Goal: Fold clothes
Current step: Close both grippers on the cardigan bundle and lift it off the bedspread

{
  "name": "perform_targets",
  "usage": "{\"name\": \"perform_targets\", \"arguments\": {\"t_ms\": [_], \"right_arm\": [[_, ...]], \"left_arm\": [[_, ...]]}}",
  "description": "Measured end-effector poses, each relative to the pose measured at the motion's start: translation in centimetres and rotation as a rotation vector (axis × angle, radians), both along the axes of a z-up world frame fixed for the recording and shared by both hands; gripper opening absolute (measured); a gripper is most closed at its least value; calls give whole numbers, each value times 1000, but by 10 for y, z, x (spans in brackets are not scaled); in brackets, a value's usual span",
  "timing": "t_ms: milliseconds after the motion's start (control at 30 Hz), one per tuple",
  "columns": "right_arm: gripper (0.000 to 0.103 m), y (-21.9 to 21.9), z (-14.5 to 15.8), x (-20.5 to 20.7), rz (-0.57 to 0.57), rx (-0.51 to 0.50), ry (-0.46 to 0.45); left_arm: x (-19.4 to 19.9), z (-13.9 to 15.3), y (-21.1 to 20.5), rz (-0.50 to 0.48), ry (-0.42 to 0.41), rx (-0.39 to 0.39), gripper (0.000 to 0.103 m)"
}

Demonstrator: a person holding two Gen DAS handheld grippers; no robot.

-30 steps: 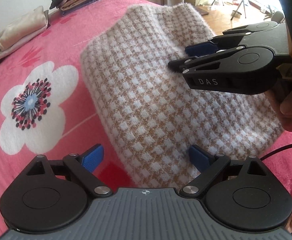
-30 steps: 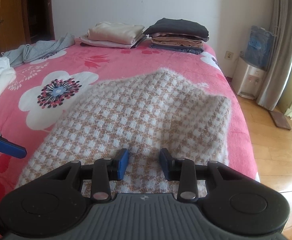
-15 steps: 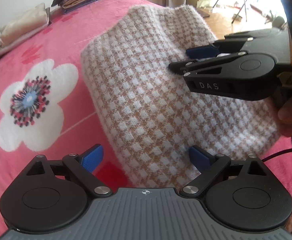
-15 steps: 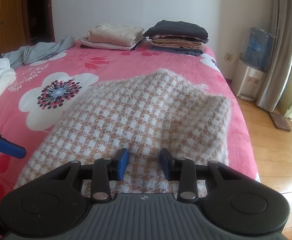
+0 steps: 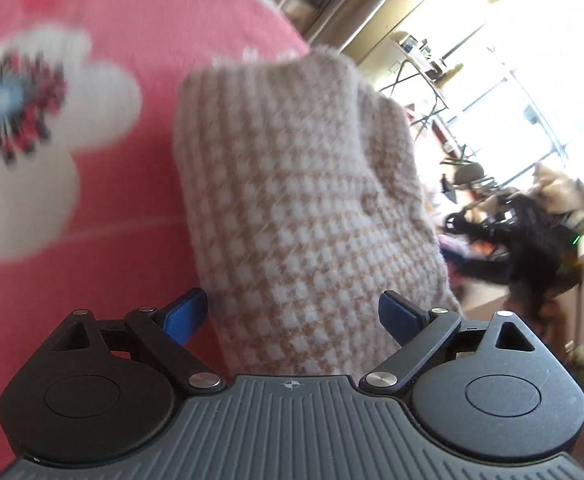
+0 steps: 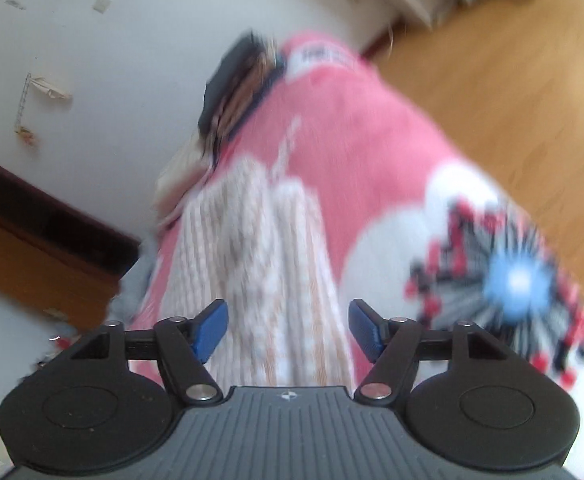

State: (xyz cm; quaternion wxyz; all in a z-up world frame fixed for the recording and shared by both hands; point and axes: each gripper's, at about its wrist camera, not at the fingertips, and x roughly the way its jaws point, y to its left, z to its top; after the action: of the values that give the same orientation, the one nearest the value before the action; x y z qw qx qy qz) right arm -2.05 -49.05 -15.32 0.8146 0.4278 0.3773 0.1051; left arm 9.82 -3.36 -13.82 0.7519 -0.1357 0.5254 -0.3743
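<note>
A fluffy beige-and-white checked sweater lies folded on the pink flowered bedcover. My left gripper hovers over its near end, open, with the blue fingertips astride the knit and not pressing it. In the blurred, rolled right wrist view the sweater runs away from my right gripper. Its jaws are opening, with the cloth lying below and between them and the pads clear of it.
A stack of folded clothes sits at the far end of the bed by the white wall. Wooden floor borders the bed's edge. A dark blurred shape and furniture by a bright window lie beyond the sweater.
Both views have swung and rolled sharply. The right gripper's jaws stand wider than before. The right gripper has left its place over the sweater in the left wrist view.
</note>
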Motion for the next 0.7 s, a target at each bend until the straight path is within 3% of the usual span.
{"name": "perform_targets", "arguments": {"t_ms": [133, 300, 433, 533, 700], "right_arm": [[77, 13, -26, 10, 135, 49, 65], [100, 31, -35, 46, 259, 95, 29], [100, 42, -37, 81, 326, 91, 4], [100, 41, -44, 98, 330, 150, -13], [92, 45, -42, 86, 392, 163, -21]], "left_arm": [[11, -16, -6, -22, 60, -39, 93], [24, -25, -22, -34, 88, -54, 98], [28, -30, -27, -10, 109, -84, 100], [30, -34, -28, 22, 124, -114, 101], [23, -35, -24, 58, 115, -156, 101]]}}
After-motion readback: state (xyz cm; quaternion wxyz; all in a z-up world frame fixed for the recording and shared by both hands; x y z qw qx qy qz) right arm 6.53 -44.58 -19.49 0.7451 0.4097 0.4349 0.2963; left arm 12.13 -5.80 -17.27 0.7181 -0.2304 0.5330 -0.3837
